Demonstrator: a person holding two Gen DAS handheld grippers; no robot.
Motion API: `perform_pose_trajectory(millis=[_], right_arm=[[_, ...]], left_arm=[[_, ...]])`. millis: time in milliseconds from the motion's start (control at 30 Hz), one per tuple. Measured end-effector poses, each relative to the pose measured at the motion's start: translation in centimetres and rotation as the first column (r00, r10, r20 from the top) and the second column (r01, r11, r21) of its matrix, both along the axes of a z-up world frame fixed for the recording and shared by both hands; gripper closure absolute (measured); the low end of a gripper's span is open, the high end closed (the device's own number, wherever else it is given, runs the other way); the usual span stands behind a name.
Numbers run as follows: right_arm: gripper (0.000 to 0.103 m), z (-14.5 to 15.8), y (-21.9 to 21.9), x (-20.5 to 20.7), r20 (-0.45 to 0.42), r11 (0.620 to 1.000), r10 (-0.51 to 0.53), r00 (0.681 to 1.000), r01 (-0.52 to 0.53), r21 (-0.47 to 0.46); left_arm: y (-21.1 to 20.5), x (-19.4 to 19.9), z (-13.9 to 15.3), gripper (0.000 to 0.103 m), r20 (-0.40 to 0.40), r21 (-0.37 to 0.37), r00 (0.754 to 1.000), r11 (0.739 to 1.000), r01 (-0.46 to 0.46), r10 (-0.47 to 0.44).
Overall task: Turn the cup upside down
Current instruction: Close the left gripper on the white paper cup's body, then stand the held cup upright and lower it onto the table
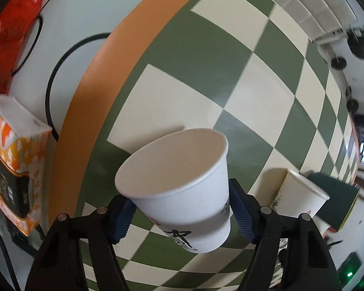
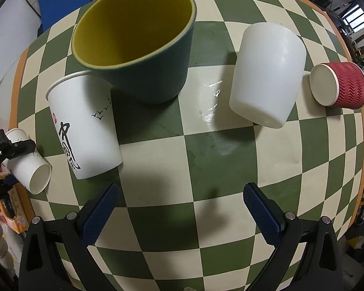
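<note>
My left gripper (image 1: 182, 208) is shut on a white paper cup (image 1: 182, 186) with black writing, held tilted above the checkered table, mouth facing up and away. The same cup (image 2: 29, 167) shows at the far left of the right wrist view, between the left gripper's fingers (image 2: 17, 149). My right gripper (image 2: 179, 208) is open and empty above the table's near part. A second white paper cup (image 2: 85, 126) with writing stands mouth up beside a green cup (image 2: 138, 48) with a yellow inside.
A white plastic cup (image 2: 267, 75) and a red ribbed cup (image 2: 339, 84) stand upside down on the green and cream checkered table (image 2: 206, 169). An orange tissue box (image 1: 14, 160) and a red bag (image 1: 12, 29) lie beyond the table's orange edge.
</note>
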State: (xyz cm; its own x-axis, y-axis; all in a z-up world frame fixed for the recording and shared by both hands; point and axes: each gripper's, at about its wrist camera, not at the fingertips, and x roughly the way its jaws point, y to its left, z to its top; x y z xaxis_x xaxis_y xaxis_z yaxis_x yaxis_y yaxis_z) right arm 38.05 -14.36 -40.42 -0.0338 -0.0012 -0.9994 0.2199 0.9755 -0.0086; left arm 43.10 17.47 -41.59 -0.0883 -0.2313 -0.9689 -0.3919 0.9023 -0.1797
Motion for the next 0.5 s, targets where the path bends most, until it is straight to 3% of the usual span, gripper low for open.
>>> perform_pose_trajectory(millis=[167,500], right_arm=[[0.000,0.2,-0.3,0.9,0.004,1.000,0.015,1.000,-0.015,0.001],[0.000,0.7,-0.5,-1.5,0.002,0.999,0.035,0.999,-0.035,-0.017]], left_arm=[[-2.6,-0.5,1.2,0.034,0.038,0.073,0.987,0.985,0.154,-0.157],[-6.9,-5.8,2.9,0.034,0.045,0.057,0.932,0.932,0.358,-0.360]])
